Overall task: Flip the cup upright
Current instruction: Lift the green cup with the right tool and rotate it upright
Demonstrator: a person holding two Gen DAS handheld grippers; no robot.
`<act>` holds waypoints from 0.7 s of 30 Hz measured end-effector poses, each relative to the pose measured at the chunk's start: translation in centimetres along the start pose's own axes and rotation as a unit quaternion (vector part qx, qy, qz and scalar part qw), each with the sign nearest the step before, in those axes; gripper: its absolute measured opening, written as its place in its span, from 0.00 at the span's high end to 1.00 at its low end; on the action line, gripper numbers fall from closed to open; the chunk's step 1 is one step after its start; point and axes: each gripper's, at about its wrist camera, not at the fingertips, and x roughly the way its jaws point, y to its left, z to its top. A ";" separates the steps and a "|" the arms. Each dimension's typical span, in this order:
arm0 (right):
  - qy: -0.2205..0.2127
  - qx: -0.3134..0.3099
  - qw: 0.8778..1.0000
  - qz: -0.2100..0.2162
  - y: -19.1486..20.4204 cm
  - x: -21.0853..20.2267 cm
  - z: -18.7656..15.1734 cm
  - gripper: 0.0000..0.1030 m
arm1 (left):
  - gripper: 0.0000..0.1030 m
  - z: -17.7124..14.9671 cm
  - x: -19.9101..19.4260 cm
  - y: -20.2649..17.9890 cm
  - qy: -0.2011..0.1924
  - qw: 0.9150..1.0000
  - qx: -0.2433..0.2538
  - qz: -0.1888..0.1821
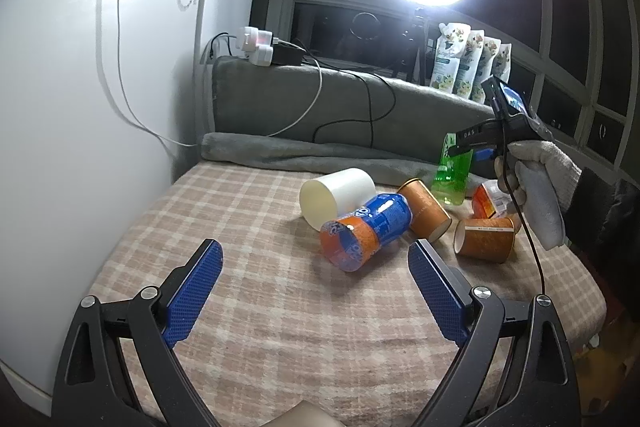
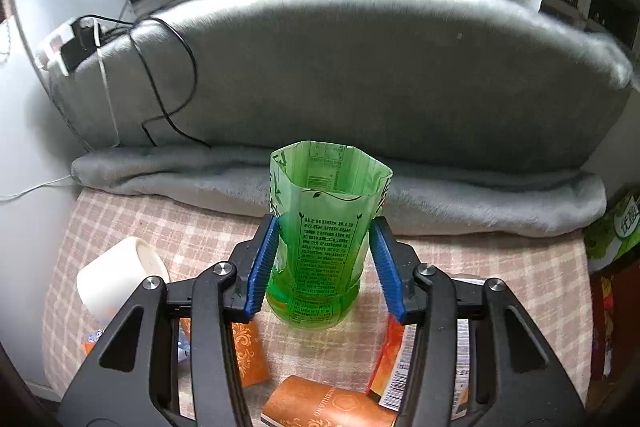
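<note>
Surface: checked beige cloth (image 1: 260, 307)
Upright: green cup (image 2: 320, 247)
Lying: white cup (image 1: 336, 195); blue-orange cup (image 1: 366, 233); 2 orange cups (image 1: 426, 213) (image 1: 484, 239)
Rear: grey blanket (image 1: 304, 155)

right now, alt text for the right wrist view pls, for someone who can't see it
The right gripper brackets an upright green cup, open end up, on a checked cloth, blue pads close beside its sides. A white cup and orange cups lie tipped nearby, before a grey cushion.
</note>
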 end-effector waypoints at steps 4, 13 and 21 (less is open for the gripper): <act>-0.027 -0.021 0.999 0.003 0.2 -1.7 -0.9 0.53 | 0.09 0.0 -0.4 -0.3 -0.003 1.000 0.007 0.000; -0.049 -0.095 0.993 0.042 1.3 -8.3 -4.8 0.53 | 0.09 0.1 -1.1 -0.6 -0.010 1.000 0.009 0.005; -0.039 -0.184 0.981 0.058 3.7 -11.5 -10.9 0.53 | 0.09 0.0 -2.2 -1.3 -0.018 1.000 0.017 0.007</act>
